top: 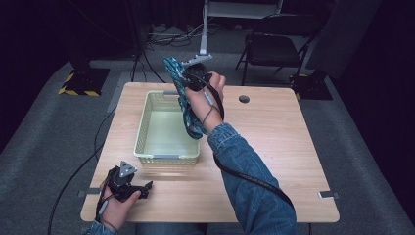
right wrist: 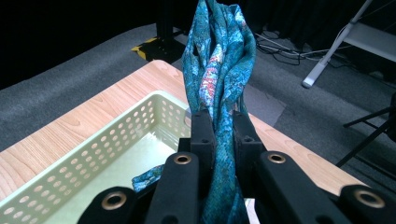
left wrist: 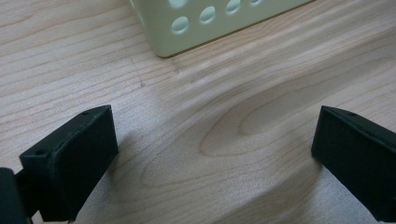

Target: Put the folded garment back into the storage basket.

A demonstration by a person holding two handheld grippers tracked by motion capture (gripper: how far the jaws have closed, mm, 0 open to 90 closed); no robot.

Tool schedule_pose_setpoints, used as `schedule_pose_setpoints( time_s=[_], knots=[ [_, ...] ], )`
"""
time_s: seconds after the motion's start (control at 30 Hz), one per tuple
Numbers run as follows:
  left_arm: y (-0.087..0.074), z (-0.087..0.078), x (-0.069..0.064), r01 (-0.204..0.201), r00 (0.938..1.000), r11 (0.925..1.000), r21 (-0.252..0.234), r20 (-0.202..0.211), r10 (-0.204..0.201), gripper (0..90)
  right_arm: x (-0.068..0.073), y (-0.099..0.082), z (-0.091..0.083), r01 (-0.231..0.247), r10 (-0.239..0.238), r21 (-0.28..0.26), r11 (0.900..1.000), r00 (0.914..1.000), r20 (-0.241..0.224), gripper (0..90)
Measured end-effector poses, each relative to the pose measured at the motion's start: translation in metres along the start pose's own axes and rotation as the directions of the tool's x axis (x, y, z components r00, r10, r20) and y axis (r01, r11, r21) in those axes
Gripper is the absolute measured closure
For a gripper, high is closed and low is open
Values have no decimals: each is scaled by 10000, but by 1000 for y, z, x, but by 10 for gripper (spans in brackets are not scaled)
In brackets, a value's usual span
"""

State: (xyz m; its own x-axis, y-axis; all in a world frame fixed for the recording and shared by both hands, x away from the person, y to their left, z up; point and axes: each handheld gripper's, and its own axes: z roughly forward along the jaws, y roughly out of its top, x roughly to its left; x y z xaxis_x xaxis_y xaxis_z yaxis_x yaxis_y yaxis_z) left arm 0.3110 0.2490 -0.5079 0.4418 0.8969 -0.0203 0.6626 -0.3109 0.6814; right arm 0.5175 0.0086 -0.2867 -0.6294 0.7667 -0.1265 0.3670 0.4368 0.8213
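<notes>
Teal patterned scarf [top: 183, 100] pinched in the right gripper [top: 192, 73], held up in the air above the far right part of the pale green basket [top: 147, 128]. In the right gripper view the two black jaws press tight on the bunched scarf [right wrist: 219, 79], cloth running up past them and down below; one end of the cloth dips into the basket [right wrist: 70, 163]. Basket sits on the wooden table [top: 274, 142], left of centre, perforated walls. Left gripper [top: 128, 188] rests low at the near left corner of the table, well apart from the scarf, just in front of the basket's near wall. Its jaws stand spread wide with nothing between, bare table [left wrist: 224, 130] under them, basket corner [left wrist: 201, 23] ahead.
</notes>
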Motion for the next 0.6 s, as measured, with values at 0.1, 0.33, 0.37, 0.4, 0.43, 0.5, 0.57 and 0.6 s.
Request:
schedule_pose_setpoints(
  time_s=[0.1,0.33,0.37,0.4,0.43,0.5,0.57,0.6],
  knots=[
    [0,0,0,-7,10000,10000,-3,6,7,5,3,-1,5,23,-23,126,9999,10000,-18,825],
    [0,0,0,-13,10000,10000,0,11,13,5,11,-1,15,86,-86,407,9991,10000,-10,824],
    [0,0,0,-21,10000,10000,4,12,21,5,13,-1,16,100,-99,465,9989,9999,-29,823],
    [0,0,0,-20,10000,10000,3,12,20,5,15,-1,19,157,-154,559,9983,9999,-58,823],
    [0,0,0,-20,10000,10000,2,10,20,5,17,-1,20,180,-175,615,9979,9998,-82,823],
    [0,0,0,-24,10000,10000,3,16,24,5,21,-2,24,262,-256,752,9968,9996,-99,823],
    [0,0,0,-26,10000,10000,3,20,26,5,25,-2,28,296,-287,853,9959,9995,-122,823],
    [0,0,0,-33,10000,10000,2,29,33,5,28,-3,30,318,-307,913,9953,9994,-137,823]
  ],
)
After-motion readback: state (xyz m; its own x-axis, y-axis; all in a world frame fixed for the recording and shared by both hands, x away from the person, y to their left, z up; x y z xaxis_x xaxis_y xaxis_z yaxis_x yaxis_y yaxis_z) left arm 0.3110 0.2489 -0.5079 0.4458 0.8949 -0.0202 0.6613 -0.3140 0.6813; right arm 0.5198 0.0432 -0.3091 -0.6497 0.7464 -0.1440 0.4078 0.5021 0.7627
